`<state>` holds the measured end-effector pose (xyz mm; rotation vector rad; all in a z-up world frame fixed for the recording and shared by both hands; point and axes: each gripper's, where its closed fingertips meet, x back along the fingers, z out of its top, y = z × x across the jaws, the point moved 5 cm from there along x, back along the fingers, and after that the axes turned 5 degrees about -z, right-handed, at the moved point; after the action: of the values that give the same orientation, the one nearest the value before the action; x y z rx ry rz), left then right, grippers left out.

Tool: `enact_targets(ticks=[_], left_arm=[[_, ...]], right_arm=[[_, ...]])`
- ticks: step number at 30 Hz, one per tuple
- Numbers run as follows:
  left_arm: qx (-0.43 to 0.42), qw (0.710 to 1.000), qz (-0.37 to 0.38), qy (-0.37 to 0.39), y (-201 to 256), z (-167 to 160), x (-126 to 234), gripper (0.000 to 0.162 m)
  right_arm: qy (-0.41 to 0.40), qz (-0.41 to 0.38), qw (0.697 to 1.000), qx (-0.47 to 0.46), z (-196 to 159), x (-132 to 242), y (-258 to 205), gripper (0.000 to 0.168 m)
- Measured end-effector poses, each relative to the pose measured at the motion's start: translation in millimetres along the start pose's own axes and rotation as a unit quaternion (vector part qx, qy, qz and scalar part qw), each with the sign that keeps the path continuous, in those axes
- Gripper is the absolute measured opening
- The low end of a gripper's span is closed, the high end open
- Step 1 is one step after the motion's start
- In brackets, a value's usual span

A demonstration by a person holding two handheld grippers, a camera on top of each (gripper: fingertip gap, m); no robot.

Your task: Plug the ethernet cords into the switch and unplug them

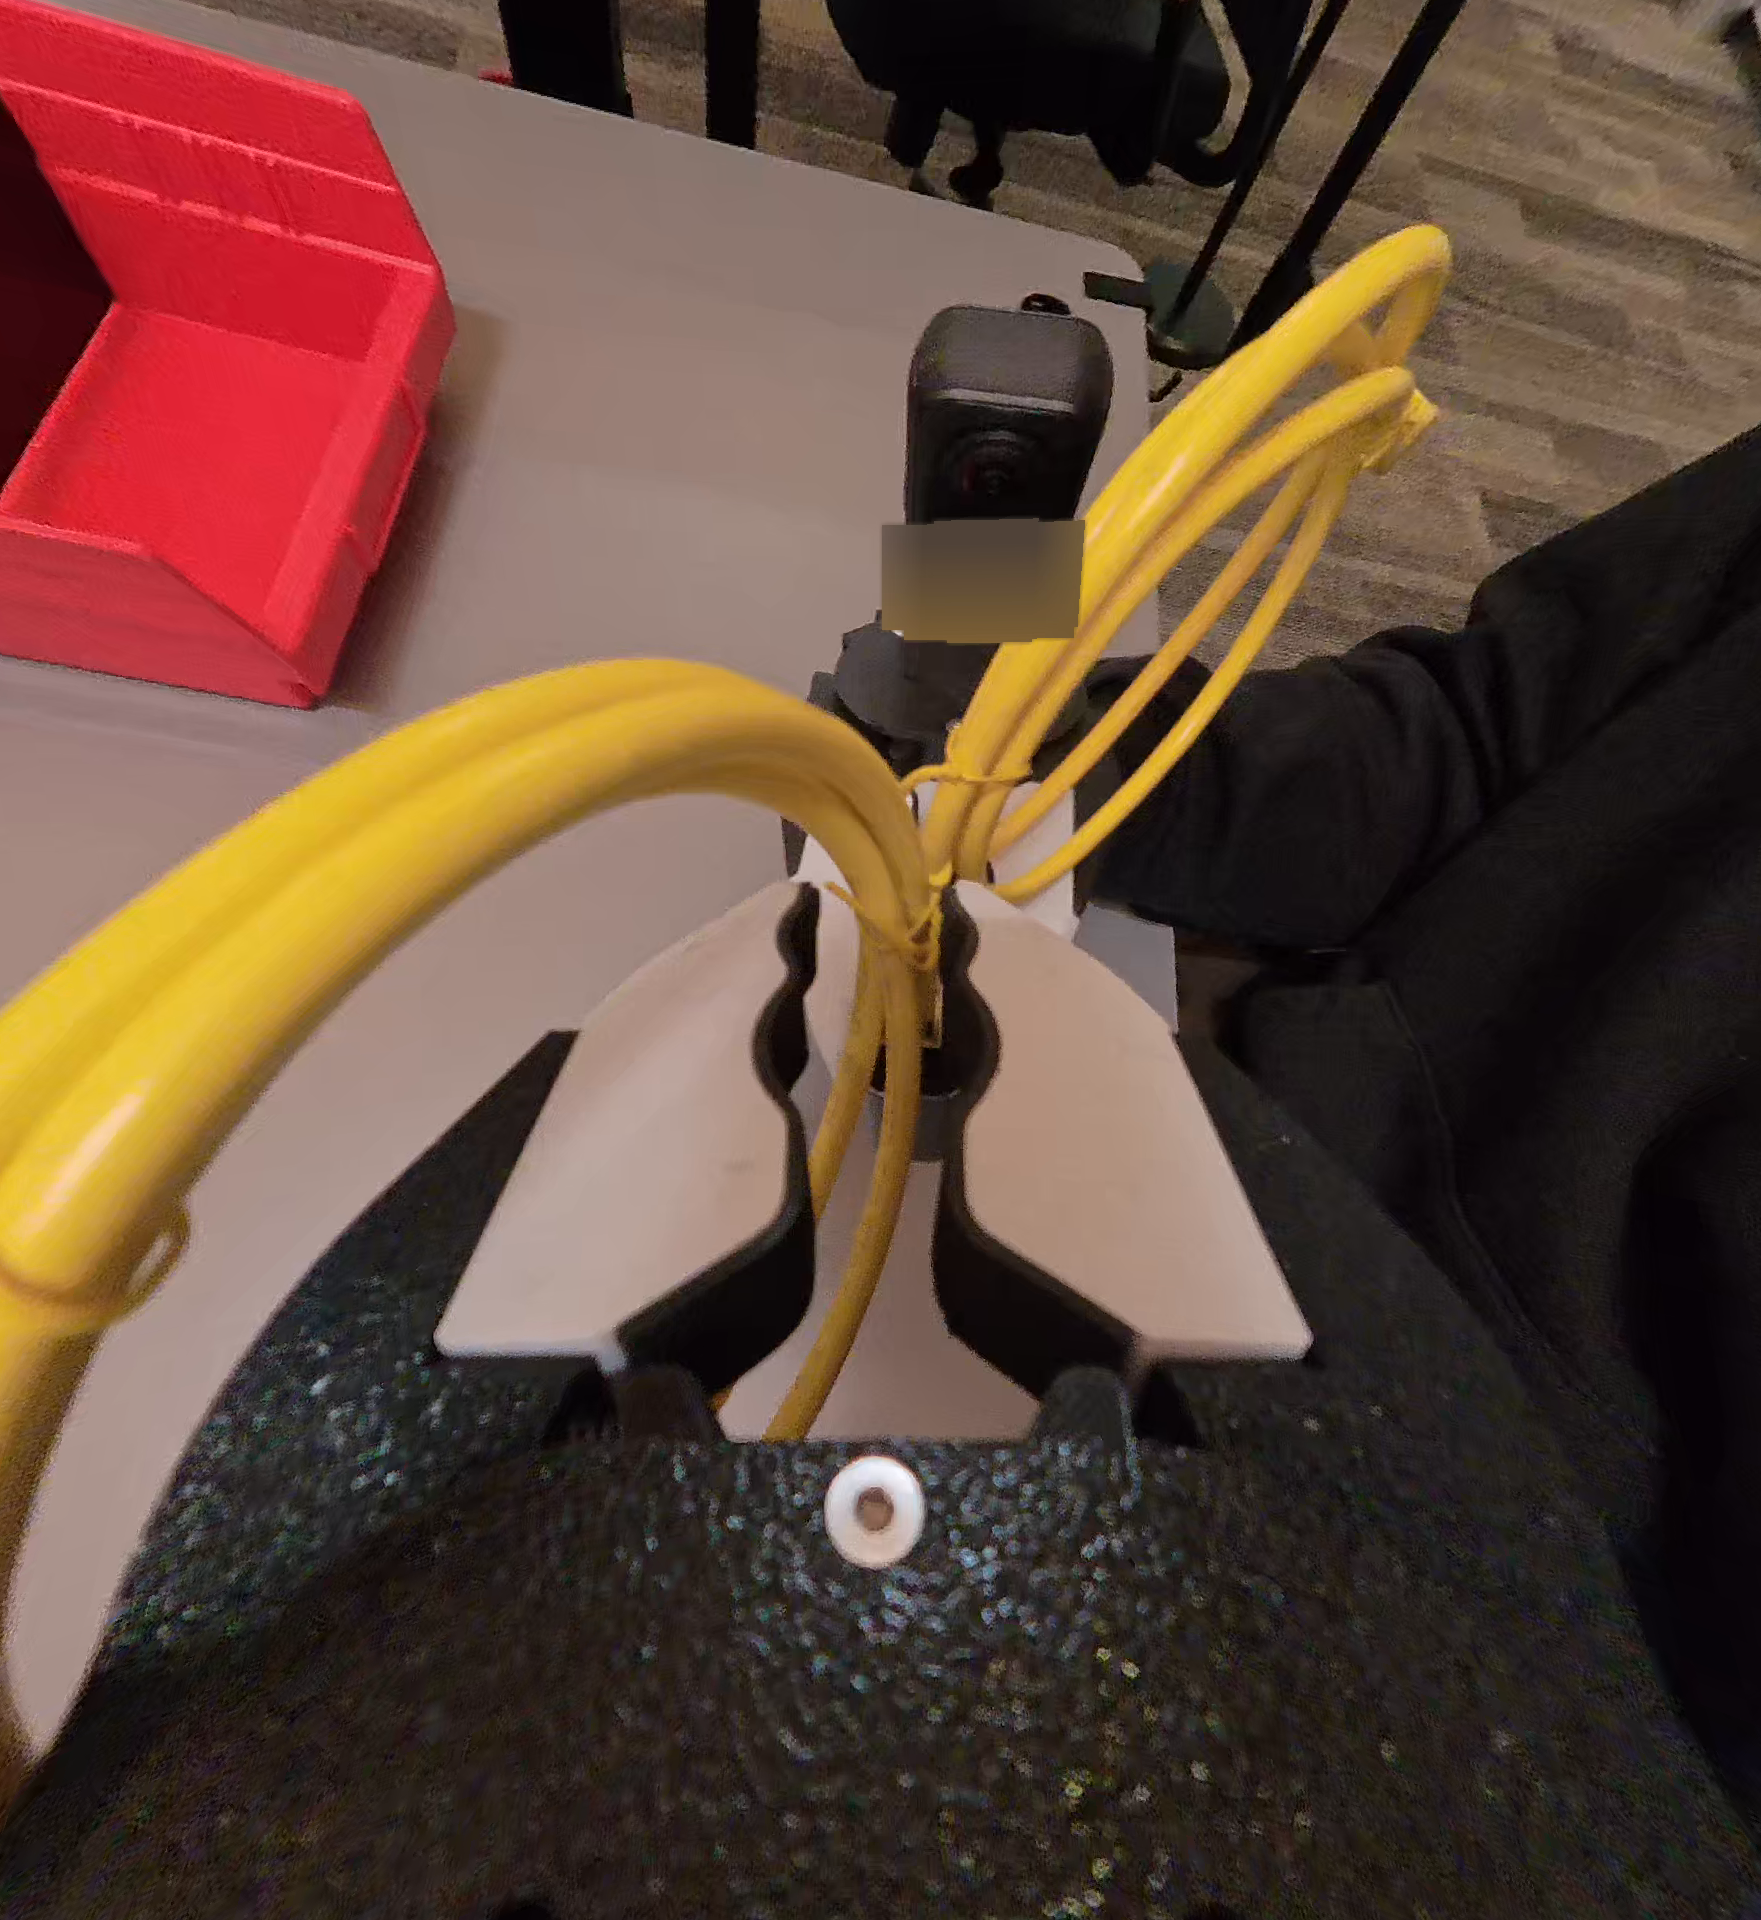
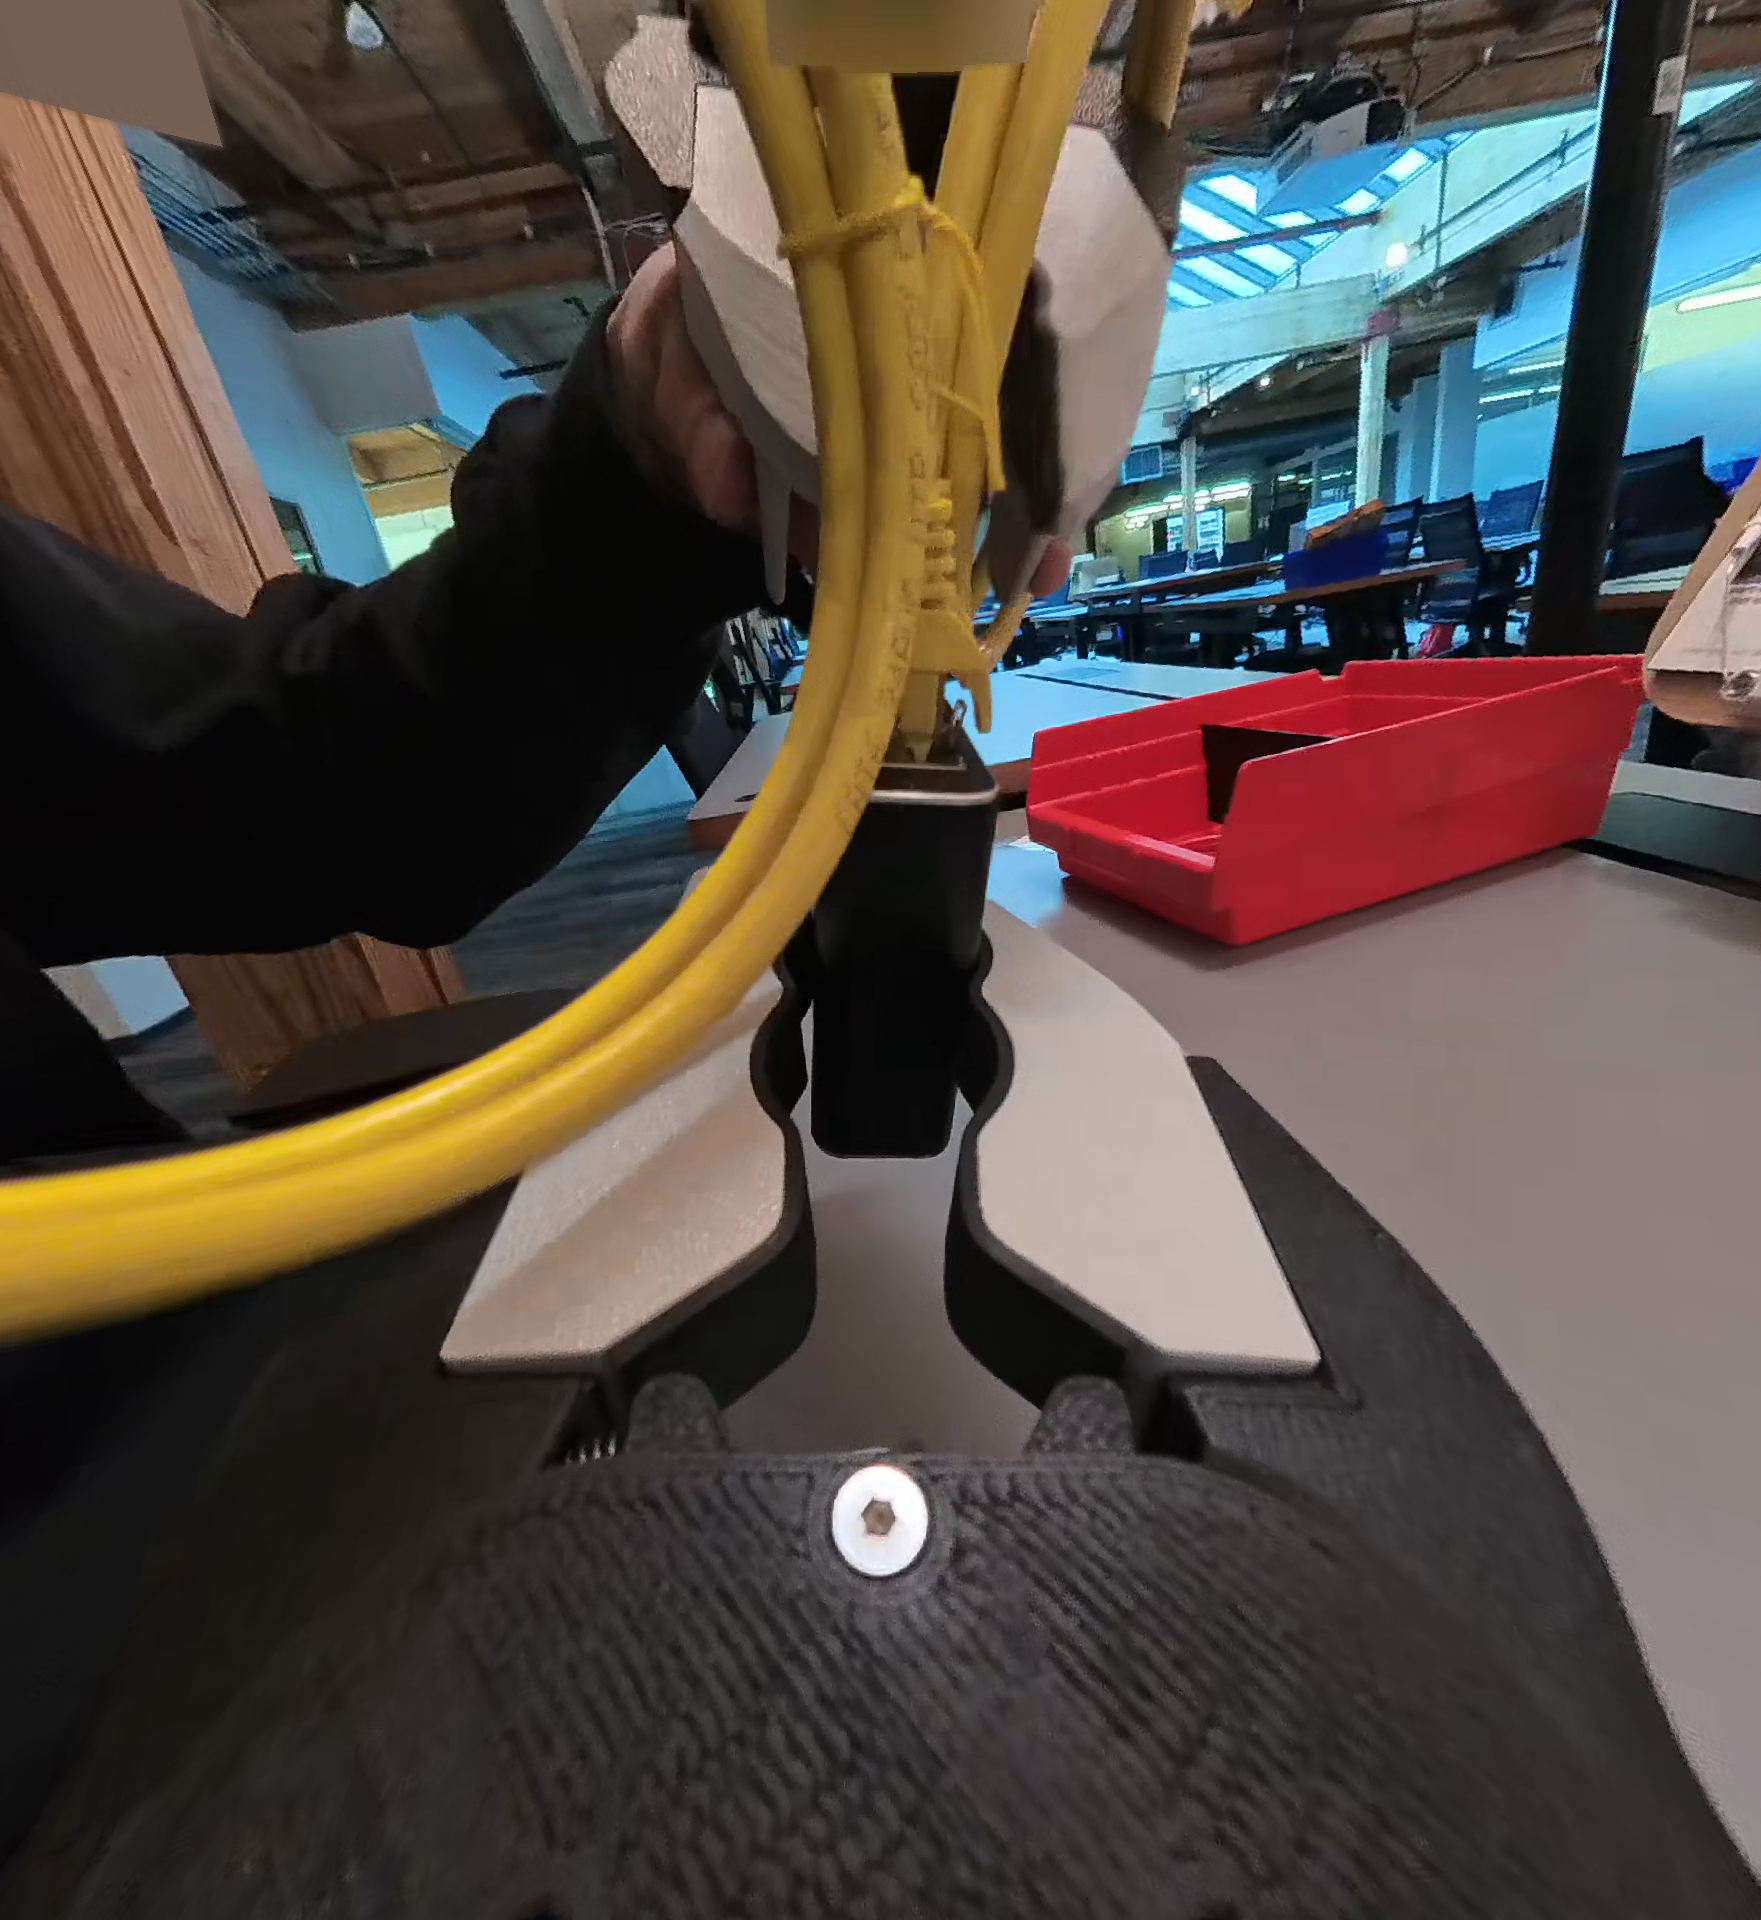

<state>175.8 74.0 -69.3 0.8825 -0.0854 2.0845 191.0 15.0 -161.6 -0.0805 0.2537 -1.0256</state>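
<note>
My right gripper [image 2: 886, 997] is shut on a small black switch [image 2: 897, 935] and holds it upright above the grey table [image 2: 1427, 1091]. My left gripper [image 1: 886, 935] comes down from above and is shut on a yellow ethernet cord [image 1: 440, 790] just behind its plug. In the right wrist view the plug [image 2: 923, 696] has its tip at the port on the switch's top face; how deep it sits is hidden. The rest of the cord is a tied bundle [image 2: 440, 1122] looping off to the left. The left gripper's white fingers [image 2: 741, 312] show at the top.
A red divided bin [image 1: 180, 416] stands on the table, also in the right wrist view [image 2: 1323, 800]. The table's edge [image 1: 1146, 312] lies just beyond the grippers. A black sleeve [image 2: 336, 675] holds the left gripper. A board with paper [image 2: 1749, 582] stands at the right. My hands' fingertips stand some 7 cm from each other.
</note>
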Motion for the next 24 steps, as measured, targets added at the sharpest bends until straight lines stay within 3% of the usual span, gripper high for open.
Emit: enact_targets(ticks=[4, 9, 24], left_arm=[[0.017, 0.999, 0.026, -0.004, -4, 1, 0, 0.026], [0.051, 0.997, 0.014, 0.063, -7, 14, 13, 0.014], [0.012, 1.0, -0.001, -0.015, -5, 9, 4, 0.019]], right_arm=[[0.001, -0.016, 1.0, 0.0, -1, 3, 4, 0.026], [0.002, -0.044, 0.999, 0.007, 0, 7, 11, 0.026], [-0.01, -0.035, 0.999, 0.02, -3, 4, 7, 0.026]])
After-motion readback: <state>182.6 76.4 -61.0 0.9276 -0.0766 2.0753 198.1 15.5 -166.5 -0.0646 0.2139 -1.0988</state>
